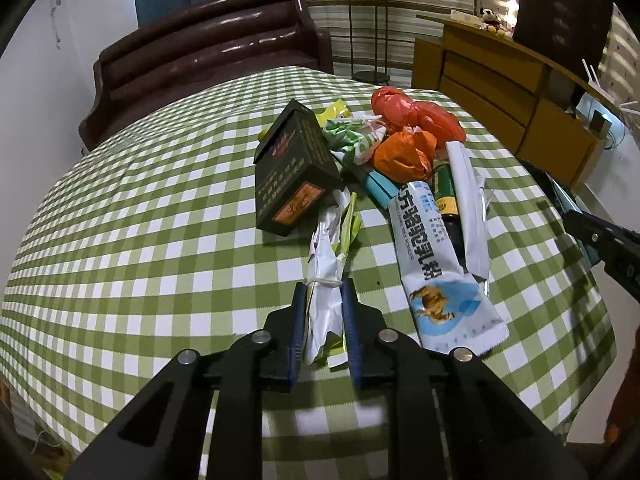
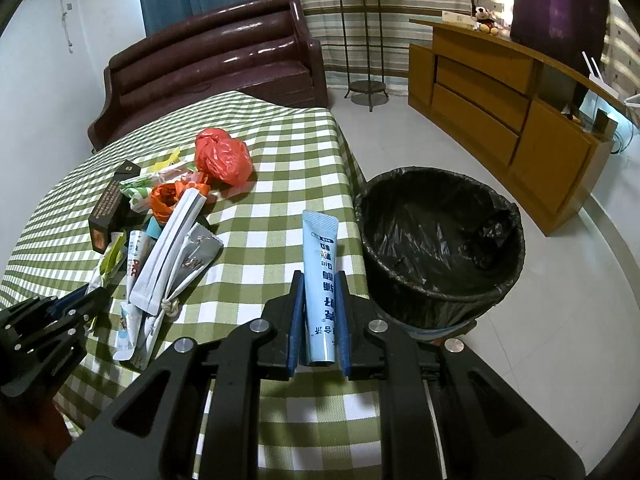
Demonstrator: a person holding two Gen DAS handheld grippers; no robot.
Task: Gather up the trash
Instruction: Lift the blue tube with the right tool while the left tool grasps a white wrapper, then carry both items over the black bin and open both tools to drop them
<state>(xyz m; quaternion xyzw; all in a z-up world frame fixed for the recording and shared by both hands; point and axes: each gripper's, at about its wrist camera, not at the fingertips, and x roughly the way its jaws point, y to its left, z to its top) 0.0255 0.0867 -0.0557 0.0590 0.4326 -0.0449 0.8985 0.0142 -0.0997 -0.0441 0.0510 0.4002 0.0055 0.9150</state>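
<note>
The left claw [image 1: 325, 288] pinched a crumpled white-and-yellow wrapper [image 1: 328, 248] lying on the checked cloth of the desk [image 1: 160, 240], just beside the matte black box [image 1: 294, 168]. The right claw [image 2: 320, 280] gripped a flat, glossy blue sachet [image 2: 320, 276] near the black box's far side, beside the round bin [image 2: 440, 240] lined with shiny black plastic.

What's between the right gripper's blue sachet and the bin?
Nothing visible. The right gripper holds the blue sachet over the table's right edge; the bin stands open on the floor just beyond, only its black liner inside.
</note>
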